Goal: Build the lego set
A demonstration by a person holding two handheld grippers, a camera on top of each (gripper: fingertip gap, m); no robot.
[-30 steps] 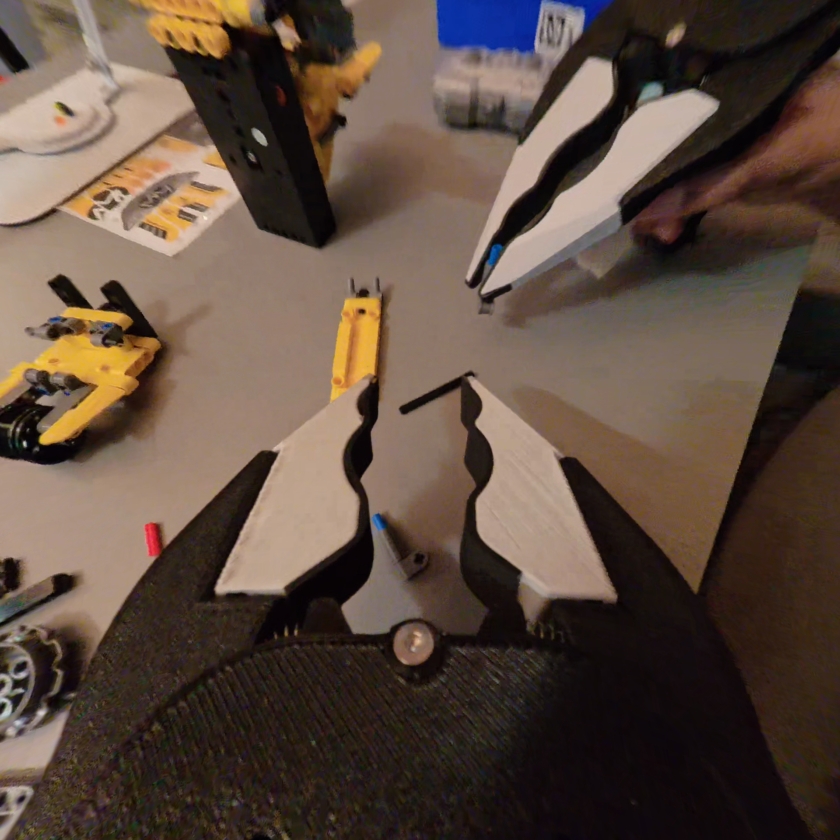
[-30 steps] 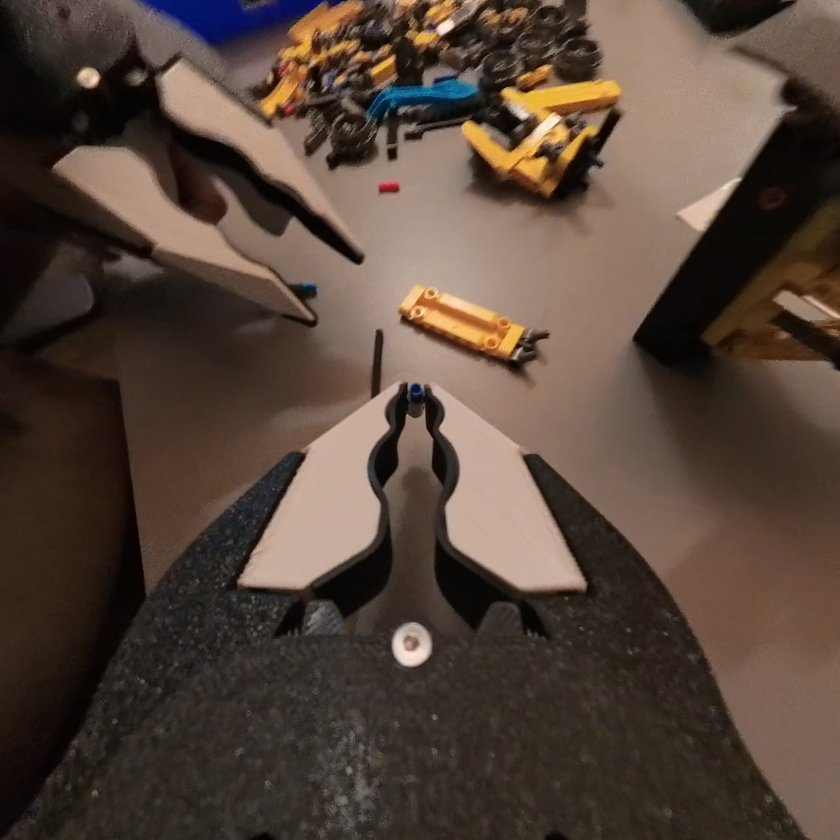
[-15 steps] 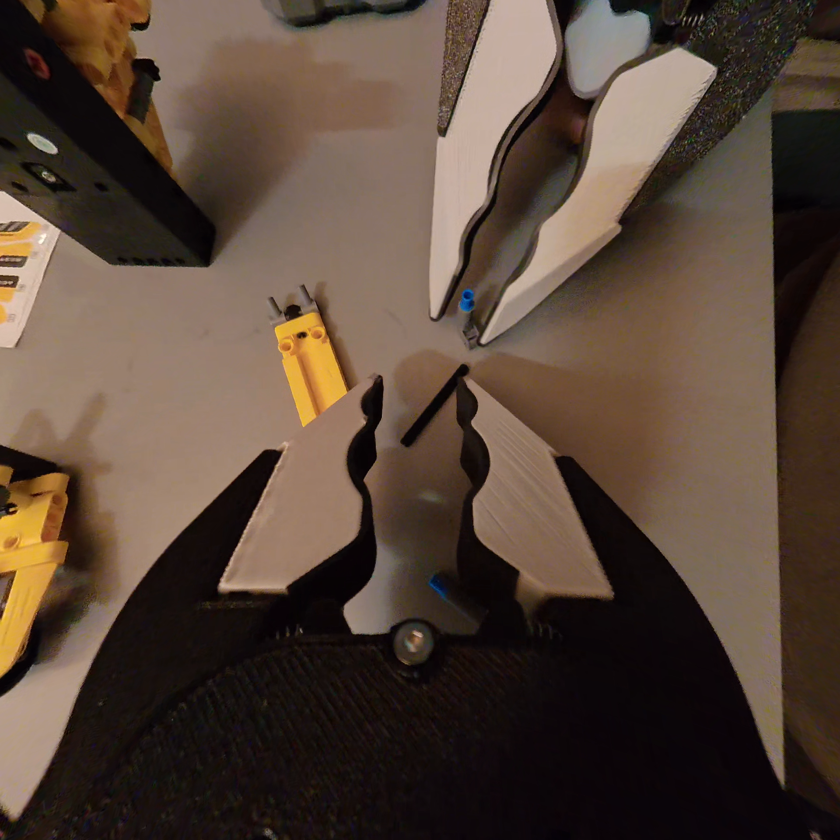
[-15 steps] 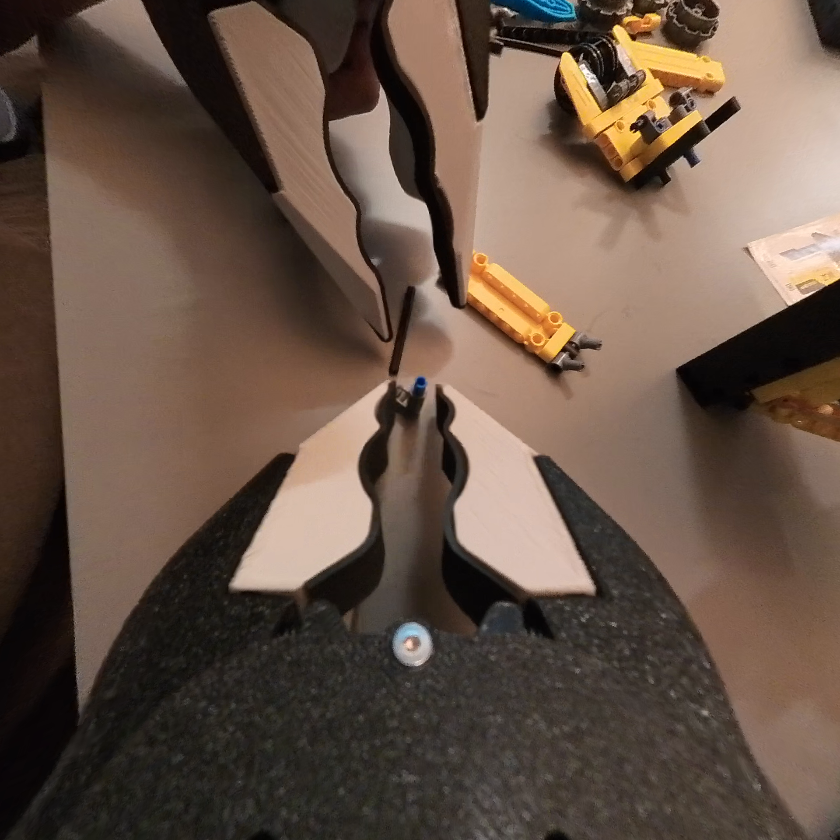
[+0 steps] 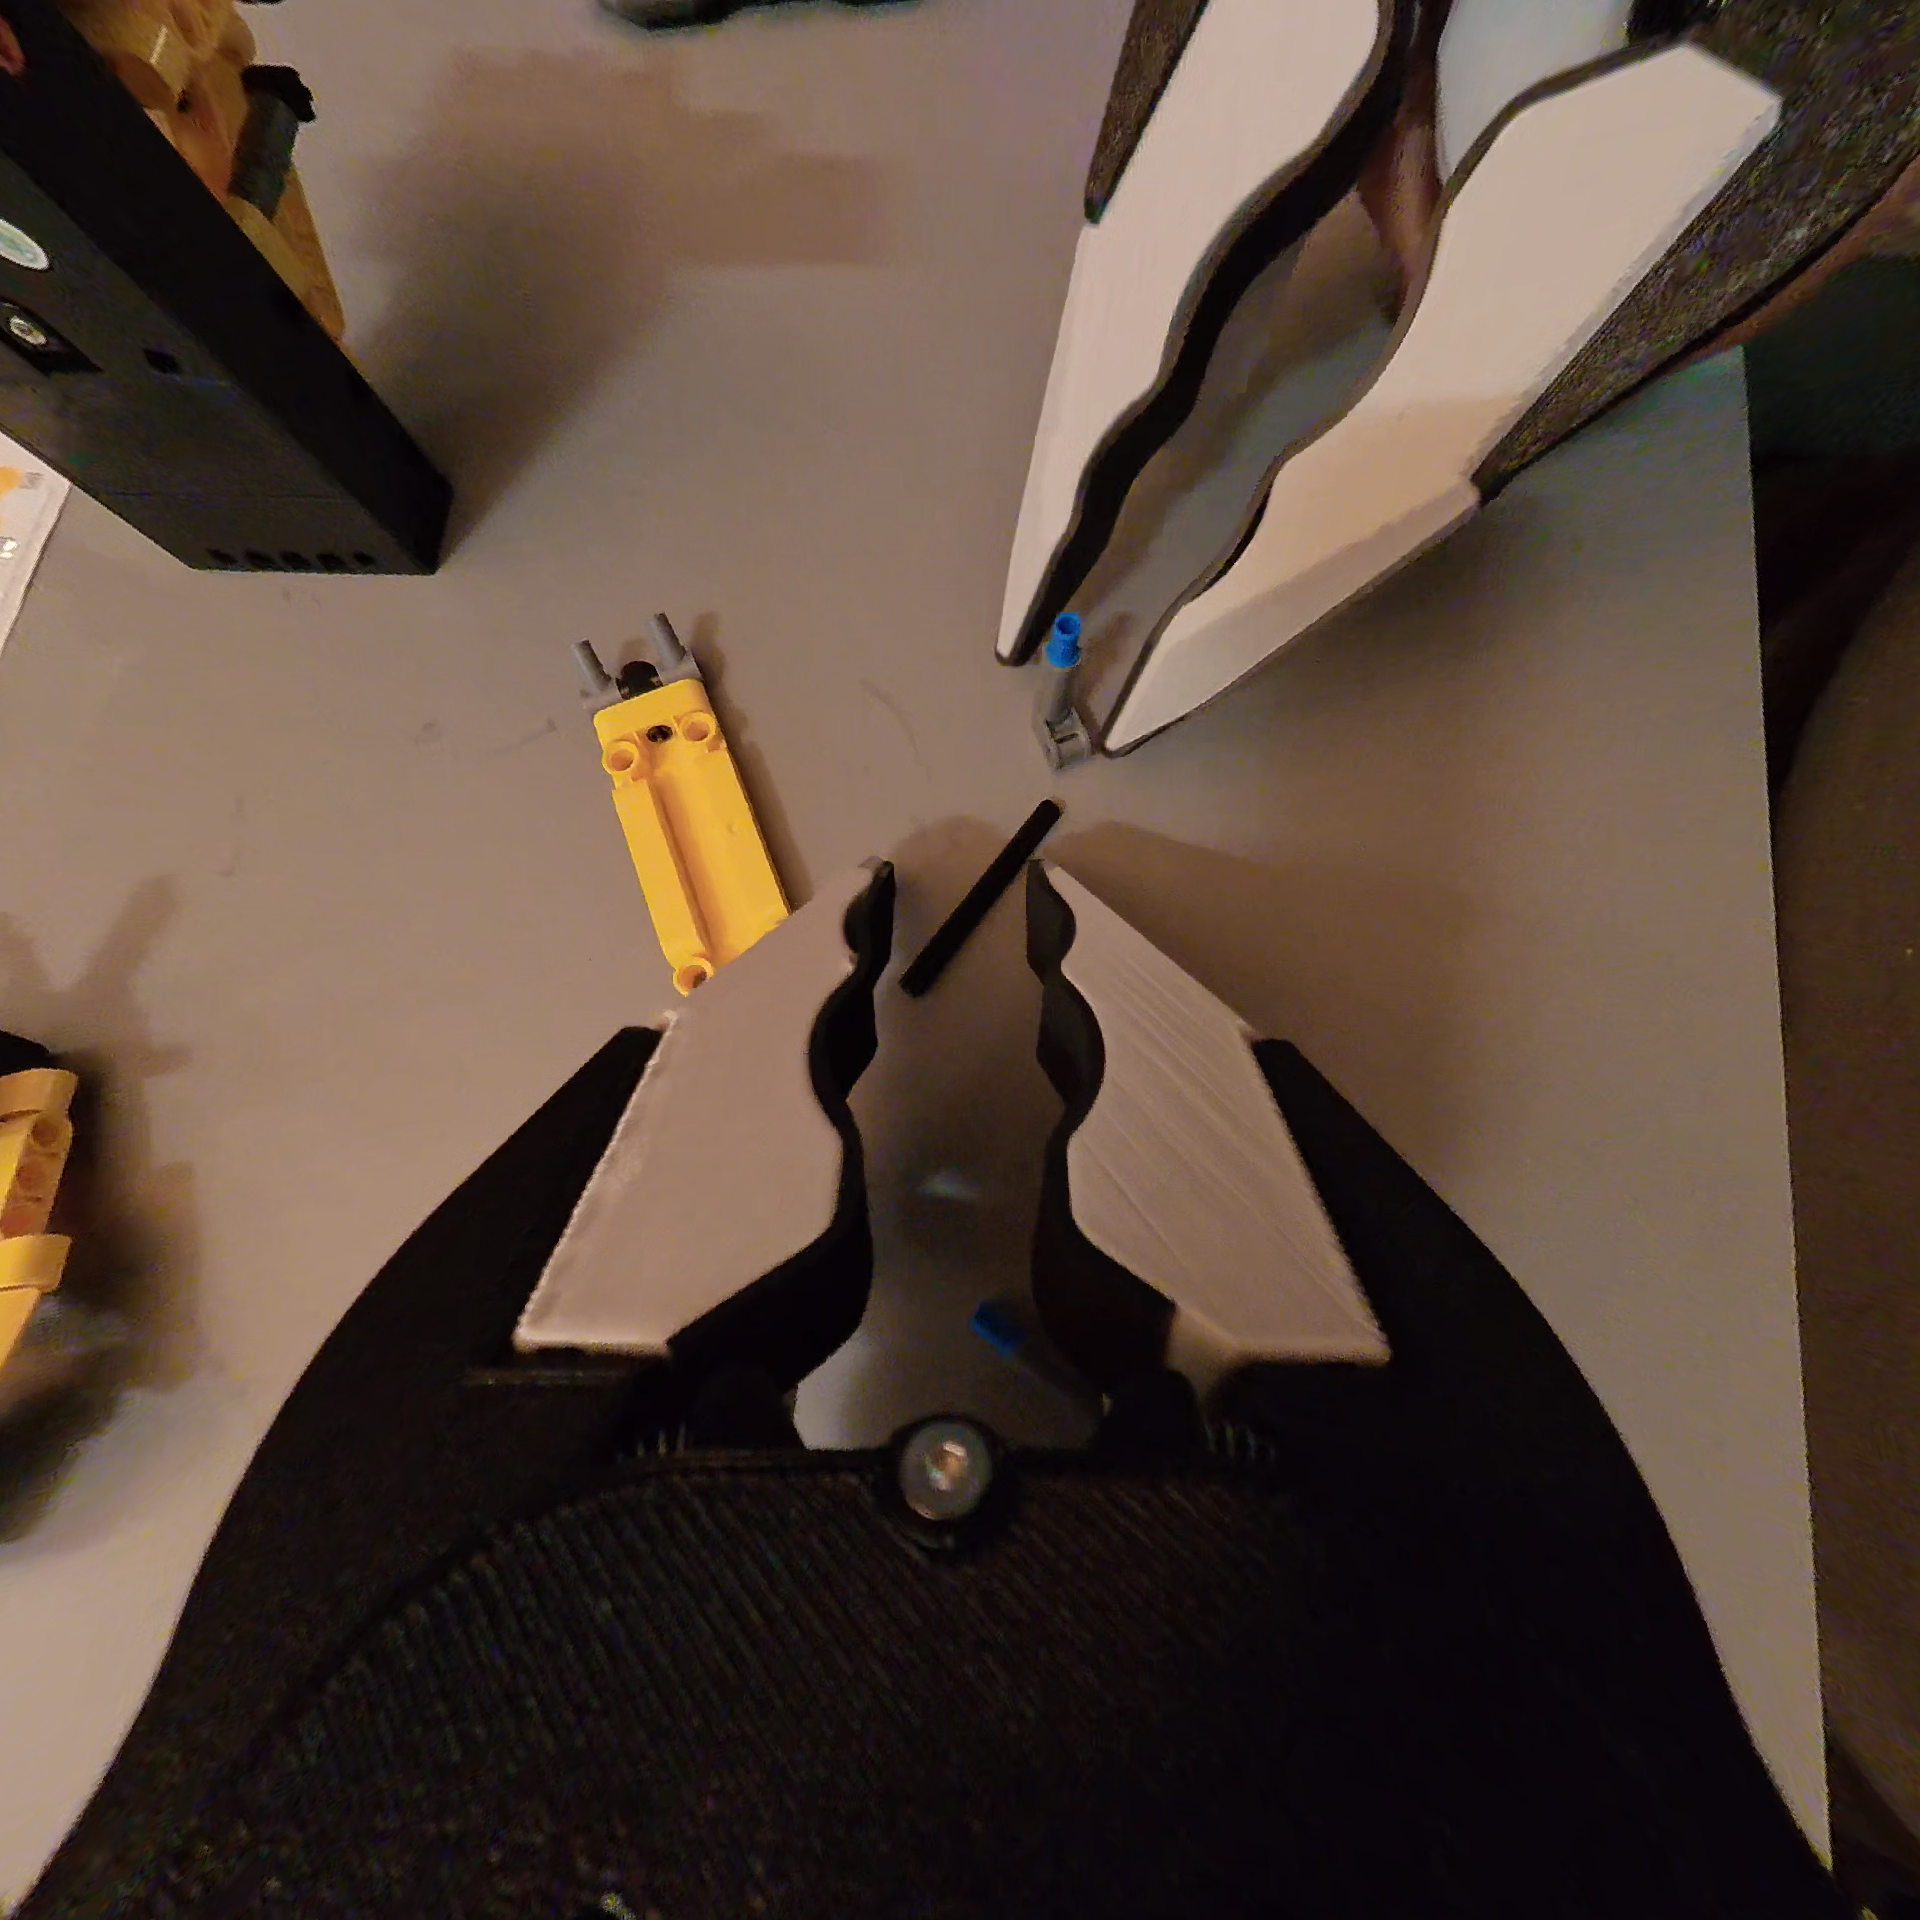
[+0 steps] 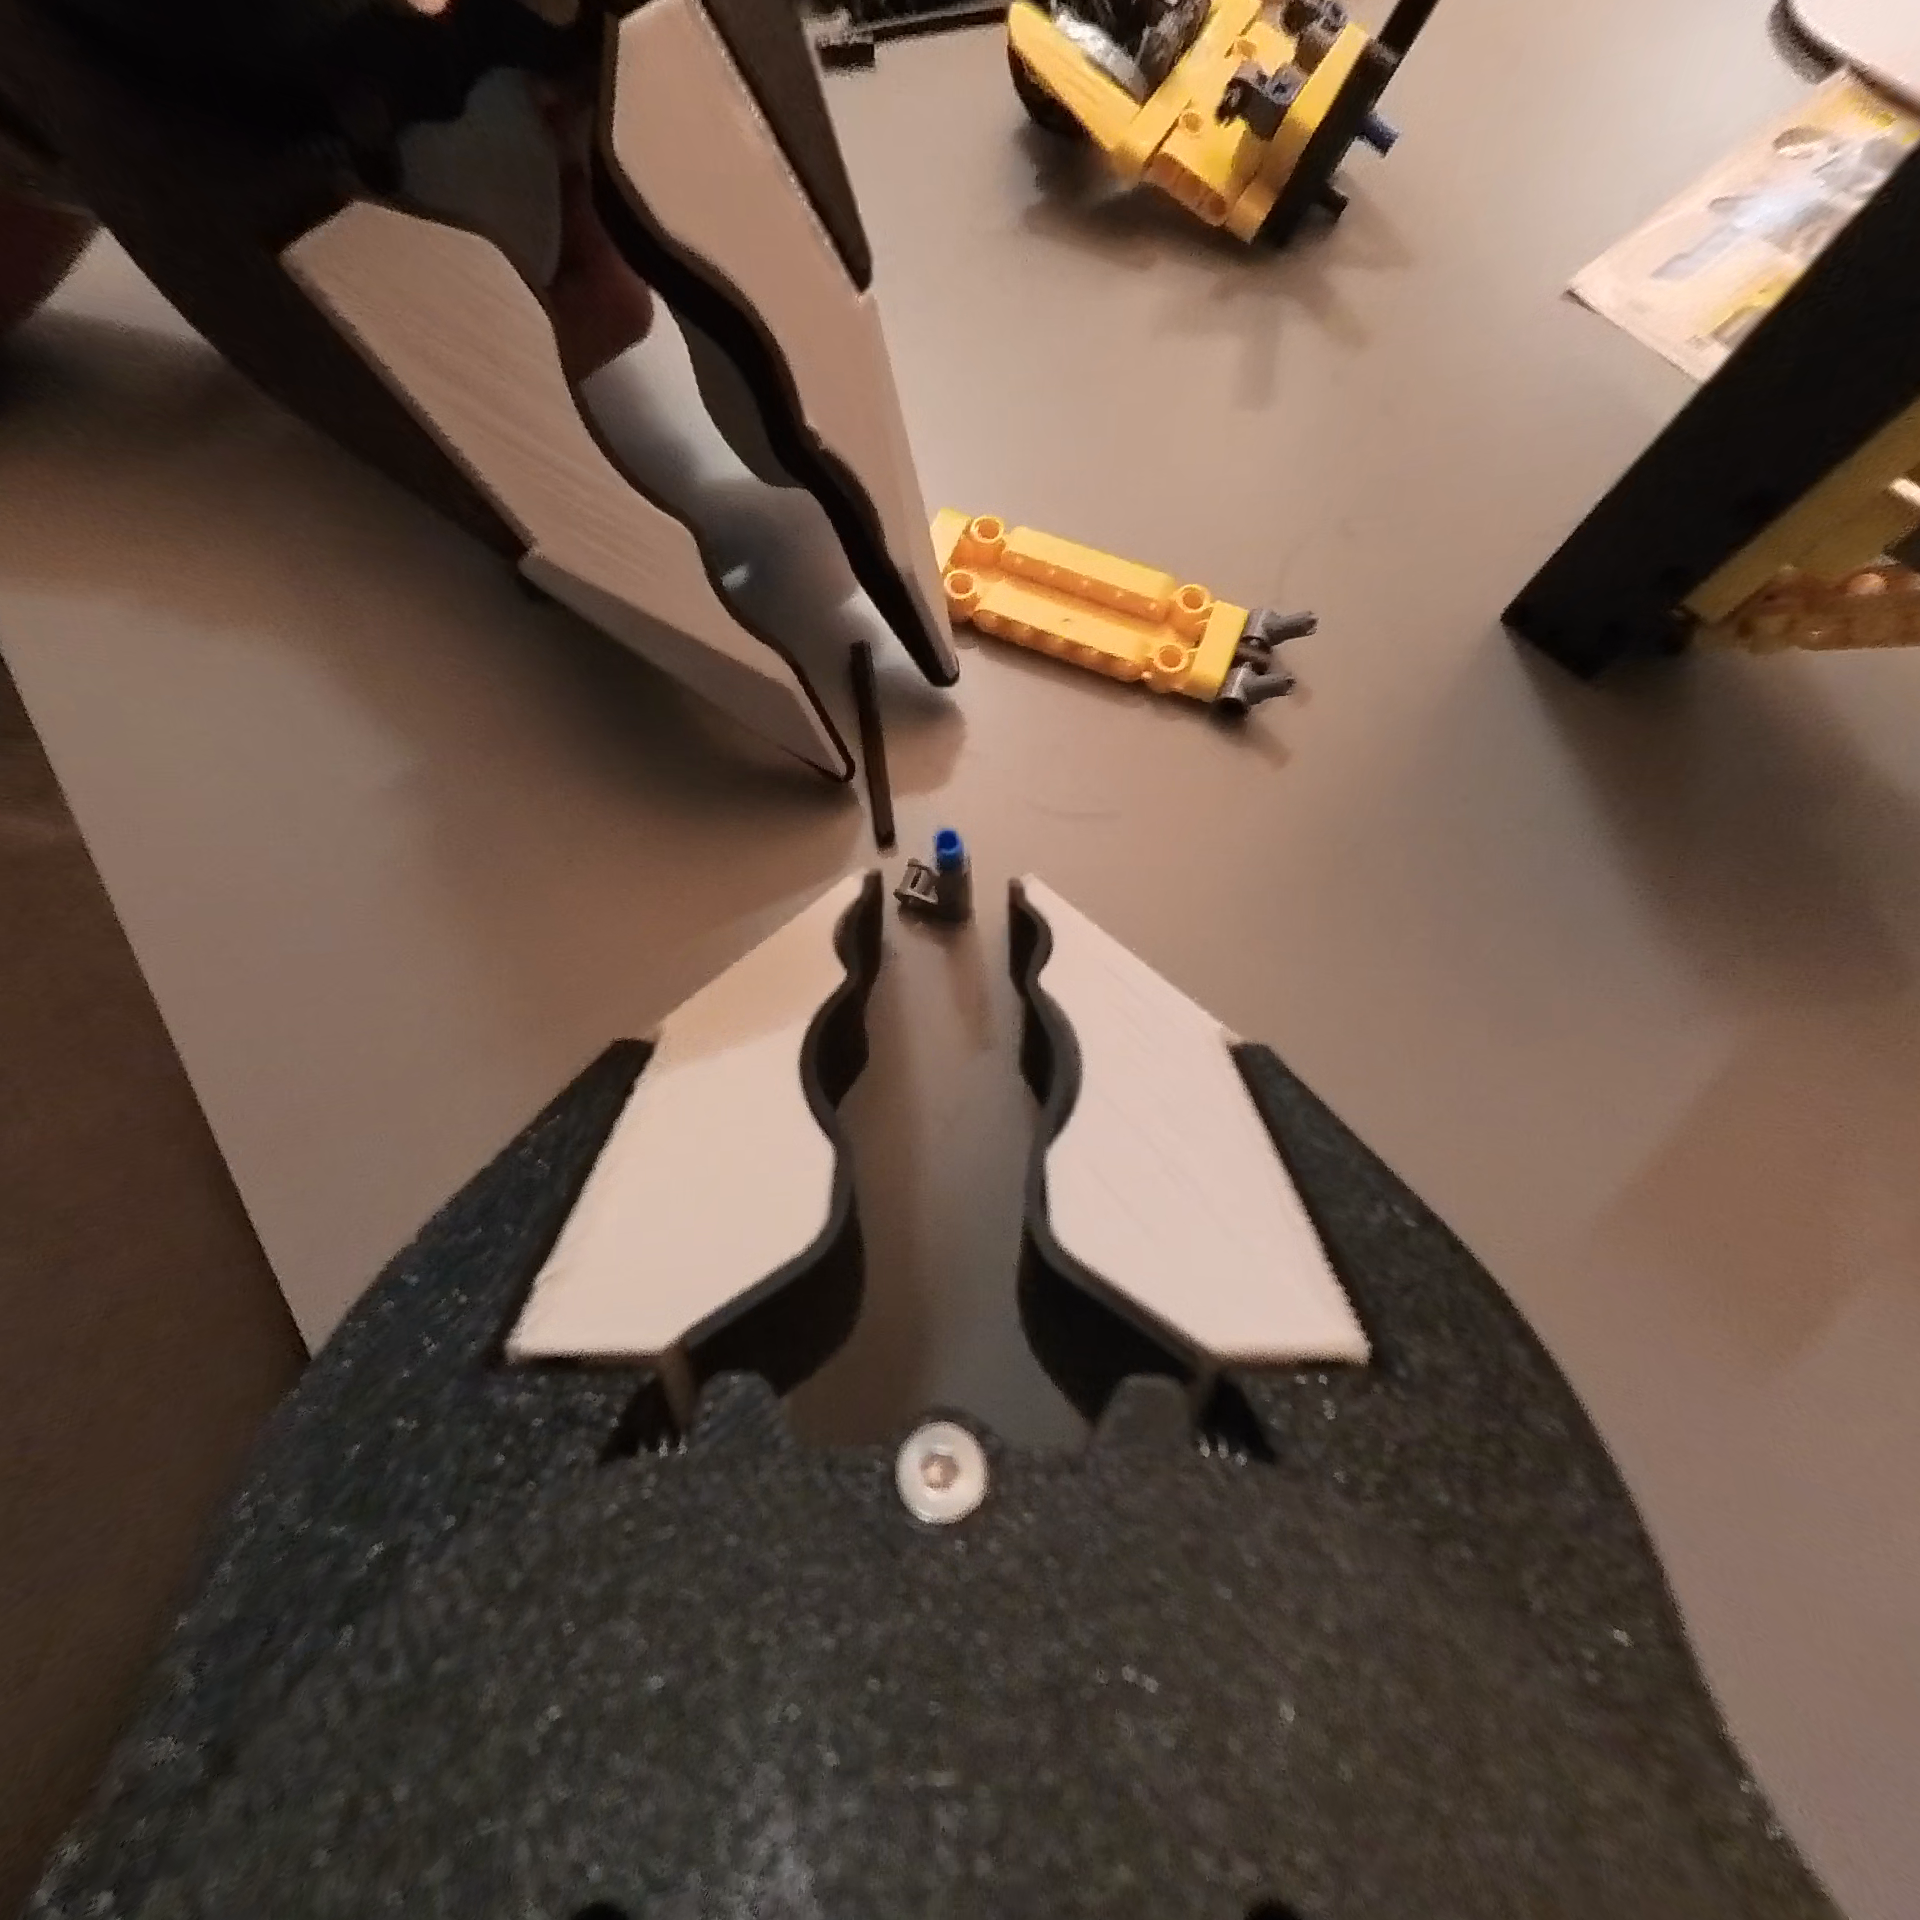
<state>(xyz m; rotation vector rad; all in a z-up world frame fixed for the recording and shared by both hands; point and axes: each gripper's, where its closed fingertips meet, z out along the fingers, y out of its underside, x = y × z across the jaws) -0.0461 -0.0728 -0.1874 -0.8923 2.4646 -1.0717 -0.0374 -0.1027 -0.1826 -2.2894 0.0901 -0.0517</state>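
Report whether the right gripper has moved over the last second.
Yes. Right gripper has closed in on the black axle and opened, leaving the pin on the table.

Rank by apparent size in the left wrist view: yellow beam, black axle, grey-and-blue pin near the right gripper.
1. yellow beam, clearly largest
2. black axle, long but very thin
3. grey-and-blue pin, smallest

All three lie on the table at similar range, so the order seems reliable.

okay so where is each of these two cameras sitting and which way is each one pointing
Left wrist view: on the left tool, looking down along its open fingers at a black rod on the grey table; right tool opposite.
Right wrist view: on the right tool, open, facing back at a grey and blue pin.
Shared: rod, pin, yellow beam, both tools.
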